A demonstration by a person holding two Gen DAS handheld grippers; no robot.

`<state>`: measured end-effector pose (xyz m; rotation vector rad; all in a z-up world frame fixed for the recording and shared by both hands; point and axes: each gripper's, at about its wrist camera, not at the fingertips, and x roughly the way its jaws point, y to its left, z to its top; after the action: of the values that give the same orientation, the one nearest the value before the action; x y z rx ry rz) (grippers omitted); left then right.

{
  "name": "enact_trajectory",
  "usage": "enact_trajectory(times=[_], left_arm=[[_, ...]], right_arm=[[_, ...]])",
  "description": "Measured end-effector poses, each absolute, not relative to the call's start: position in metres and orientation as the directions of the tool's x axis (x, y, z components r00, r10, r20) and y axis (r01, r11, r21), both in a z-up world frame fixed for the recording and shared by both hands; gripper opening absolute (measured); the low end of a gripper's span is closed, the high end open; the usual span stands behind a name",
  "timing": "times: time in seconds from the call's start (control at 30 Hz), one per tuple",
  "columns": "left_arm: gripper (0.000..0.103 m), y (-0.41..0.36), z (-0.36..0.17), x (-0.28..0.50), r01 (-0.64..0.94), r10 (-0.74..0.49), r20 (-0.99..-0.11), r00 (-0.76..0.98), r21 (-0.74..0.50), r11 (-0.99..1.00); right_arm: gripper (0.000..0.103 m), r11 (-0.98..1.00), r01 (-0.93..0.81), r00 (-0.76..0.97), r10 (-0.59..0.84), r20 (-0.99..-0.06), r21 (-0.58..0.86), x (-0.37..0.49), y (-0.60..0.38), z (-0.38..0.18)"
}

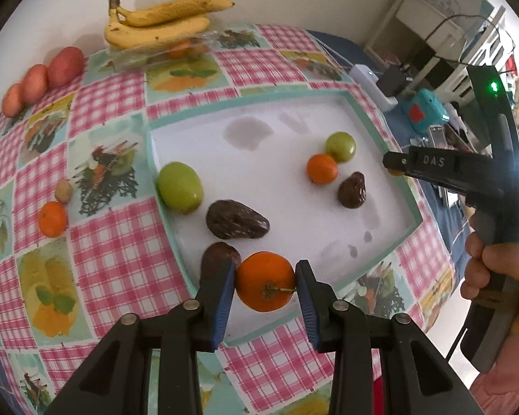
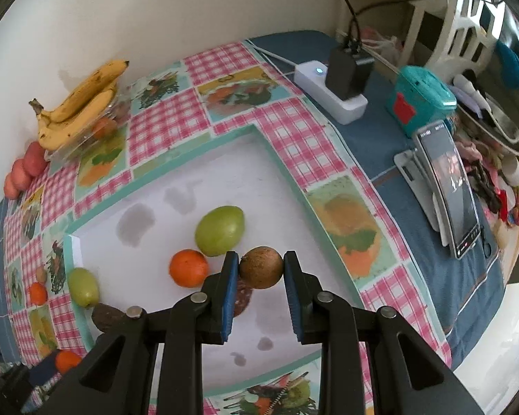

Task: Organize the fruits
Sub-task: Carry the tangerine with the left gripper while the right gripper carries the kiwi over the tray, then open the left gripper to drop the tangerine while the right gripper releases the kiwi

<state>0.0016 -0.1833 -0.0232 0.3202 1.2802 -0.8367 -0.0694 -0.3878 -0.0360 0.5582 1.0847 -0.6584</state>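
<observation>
Fruit fills both my tongs: my left gripper (image 1: 264,285) pinches an orange (image 1: 265,280) at lower centre, my right gripper (image 2: 261,278) a brown fruit (image 2: 261,267). Only the right view shows the phone (image 2: 449,186), right of frame.

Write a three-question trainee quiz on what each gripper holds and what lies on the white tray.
1. True or false: the left gripper is shut on an orange fruit.
2. What does the right gripper hold? A) a banana B) a round brown fruit C) nothing
3. Fill in: the bananas rest on a clear ____ by the wall, off the white tray.

Key: 1 true; 2 B; 3 container
</observation>
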Motion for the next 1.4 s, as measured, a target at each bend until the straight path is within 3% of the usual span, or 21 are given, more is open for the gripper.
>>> enact_trajectory(times=[0.67, 1.1, 1.17, 1.23, 1.4], left_arm=[[0.038, -0.207, -0.073, -0.021, 0.745, -0.227, -0.974, 0.002, -0.150, 0.650], [0.039, -0.207, -0.089, -0.018, 0.731, -0.195, -0.981, -0.003, -0.136, 0.669], [0.041, -0.206, -0.089, -0.016, 0.731, -0.196, -0.981, -0.007, -0.139, 0.669], [0.050, -0.207, -0.090, -0.016, 0.730, -0.194, -0.981, -0.007, -0.137, 0.670], [0.056, -0.206, -0.076, -0.013, 0.726, -0.221, -0.975, -0.003, -0.154, 0.670]], right_arm=[[0.028, 0.669, 0.742, 0.189, -0.138, -0.972, 0.050, -0.072, -0.393, -0.085], [0.028, 0.672, 0.739, 0.175, -0.128, -0.976, 0.044, -0.067, -0.393, -0.092], [0.028, 0.671, 0.740, 0.174, -0.126, -0.977, 0.045, -0.068, -0.392, -0.094], [0.028, 0.671, 0.740, 0.171, -0.125, -0.977, 0.044, -0.068, -0.393, -0.095], [0.029, 0.674, 0.737, 0.179, -0.127, -0.976, 0.047, -0.068, -0.394, -0.092]])
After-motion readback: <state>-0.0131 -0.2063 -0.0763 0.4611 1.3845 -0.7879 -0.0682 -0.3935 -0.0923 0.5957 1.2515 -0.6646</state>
